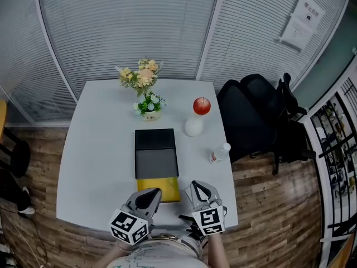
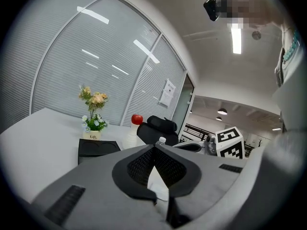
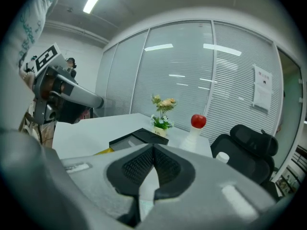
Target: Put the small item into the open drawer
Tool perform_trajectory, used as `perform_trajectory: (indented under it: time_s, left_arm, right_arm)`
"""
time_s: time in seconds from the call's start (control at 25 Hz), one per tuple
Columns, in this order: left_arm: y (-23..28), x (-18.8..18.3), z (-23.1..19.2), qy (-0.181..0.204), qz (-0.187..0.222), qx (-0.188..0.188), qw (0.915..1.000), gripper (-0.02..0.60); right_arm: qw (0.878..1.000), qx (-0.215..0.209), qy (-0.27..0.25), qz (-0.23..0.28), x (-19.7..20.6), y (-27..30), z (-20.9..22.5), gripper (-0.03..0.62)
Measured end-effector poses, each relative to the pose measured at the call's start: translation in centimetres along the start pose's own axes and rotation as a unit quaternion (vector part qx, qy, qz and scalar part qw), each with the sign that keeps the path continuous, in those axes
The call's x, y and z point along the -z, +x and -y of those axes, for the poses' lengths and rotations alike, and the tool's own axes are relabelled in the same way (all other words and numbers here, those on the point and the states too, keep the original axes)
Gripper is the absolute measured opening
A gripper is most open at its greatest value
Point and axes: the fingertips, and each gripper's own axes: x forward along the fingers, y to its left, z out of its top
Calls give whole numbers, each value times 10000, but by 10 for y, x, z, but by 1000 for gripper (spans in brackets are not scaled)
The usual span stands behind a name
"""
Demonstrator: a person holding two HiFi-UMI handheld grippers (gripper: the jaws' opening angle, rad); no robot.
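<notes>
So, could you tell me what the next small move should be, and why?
Probably open the right gripper and reach toward the small bottle: its jaws are shut on nothing, and the bottle stands untouched just ahead of it.

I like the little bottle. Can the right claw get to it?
Probably yes. The bottle stands near the table edge, just ahead of the right claw, with only bare table between them. The claw is shut, so it must open first.

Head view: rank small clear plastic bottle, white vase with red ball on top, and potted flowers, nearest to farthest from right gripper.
From the right gripper:
1. Small clear plastic bottle, just ahead, slightly right.
2. White vase with red ball, farther back, straight ahead.
3. Potted flowers, far side, leftward.
</notes>
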Motion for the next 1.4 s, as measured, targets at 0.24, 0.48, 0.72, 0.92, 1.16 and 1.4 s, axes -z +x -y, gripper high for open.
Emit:
perform_trajectory:
  time_s: [0.24, 0.48, 0.72, 0.92, 1.16, 1.4]
  left_arm:
    - [-2, 4, -3, -4, -45, -29, 10000, -3]
    - [1, 8, -3, -37, -134, 3, 9999, -3]
    - [4, 12, -3, -39, -191, 22, 9998, -3]
    - [3, 11, -3, -51, -201, 32, 9998, -3]
    - [4, 12, -4, -21, -234, 50, 9997, -3]
    - [4, 15, -5, -150, -264, 75, 9995, -3]
  right_arm:
    - [9994, 272, 142, -188, 18, -4, 19, 3]
    - [9986, 375, 331, -200, 23, -5, 35, 3]
    - [9979, 427, 411, -270, 32, -3, 42, 3]
    - [9975, 379, 294, -525, 46, 2, 40, 3]
    - [9961, 349, 83, -807, 66, 11, 38, 3]
    - [9915, 209, -137, -1277, 90, 19, 31, 3]
